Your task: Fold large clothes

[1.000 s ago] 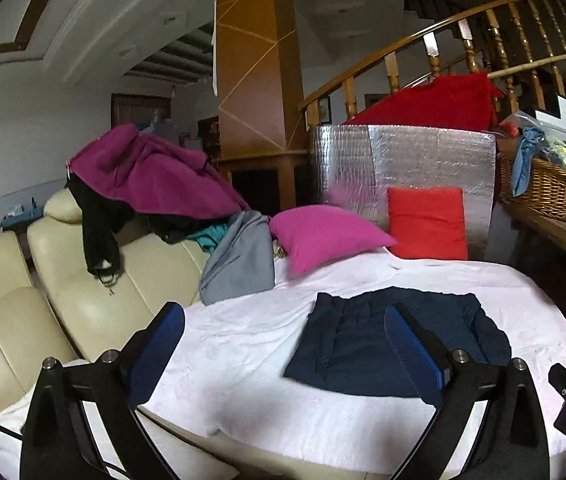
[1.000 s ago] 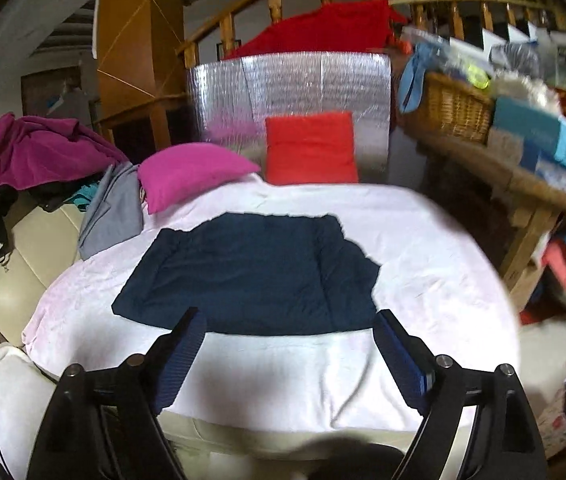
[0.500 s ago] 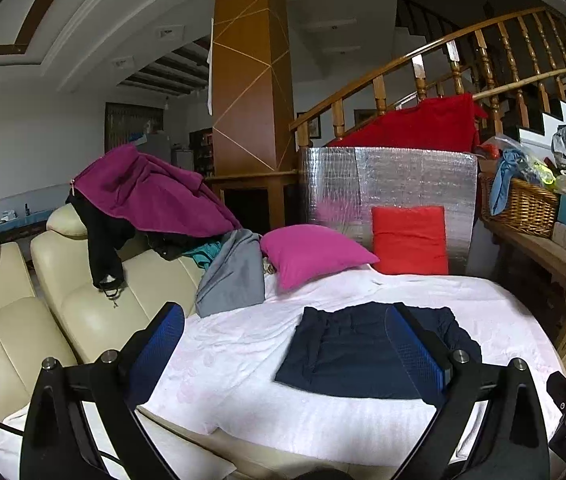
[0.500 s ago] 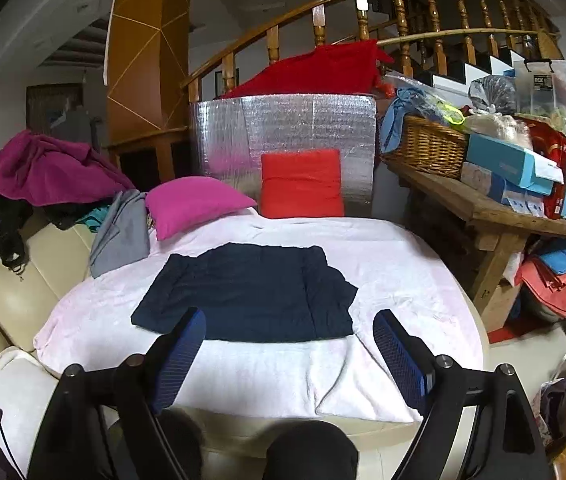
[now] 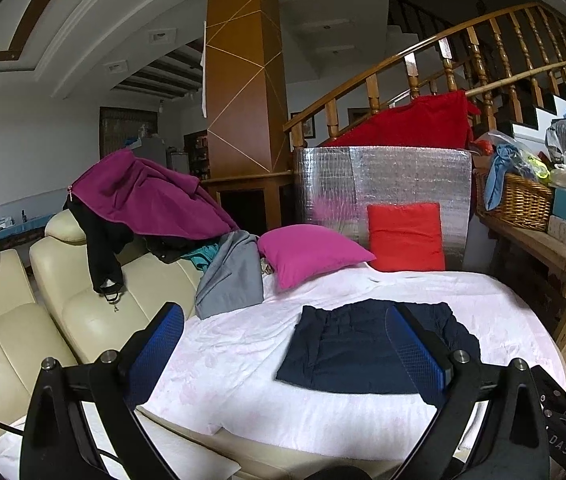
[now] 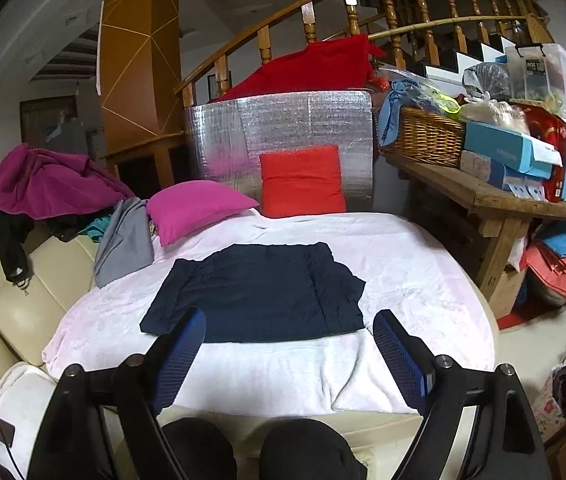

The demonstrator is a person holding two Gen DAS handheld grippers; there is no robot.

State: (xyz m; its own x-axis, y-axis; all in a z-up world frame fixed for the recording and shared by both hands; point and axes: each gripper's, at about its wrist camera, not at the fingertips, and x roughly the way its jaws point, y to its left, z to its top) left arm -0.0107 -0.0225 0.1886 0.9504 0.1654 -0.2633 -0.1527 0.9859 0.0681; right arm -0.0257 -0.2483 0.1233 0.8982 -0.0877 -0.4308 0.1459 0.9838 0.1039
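— Right wrist view: right gripper [image 6: 289, 342] spread wide, empty; left gripper [image 5: 283, 346] too?

— Same, 2 fingers apart (nothing clamped). Folded navy garment [image 6: 259, 294] flat on pink-covered table [image 6: 423, 276], beyond both.

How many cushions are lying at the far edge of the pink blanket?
2. The magenta cushion lies at the blanket's far left, beside the grey garment. The red cushion stands right of it, leaning against the silver foil panel. Others may be hidden under clothes.
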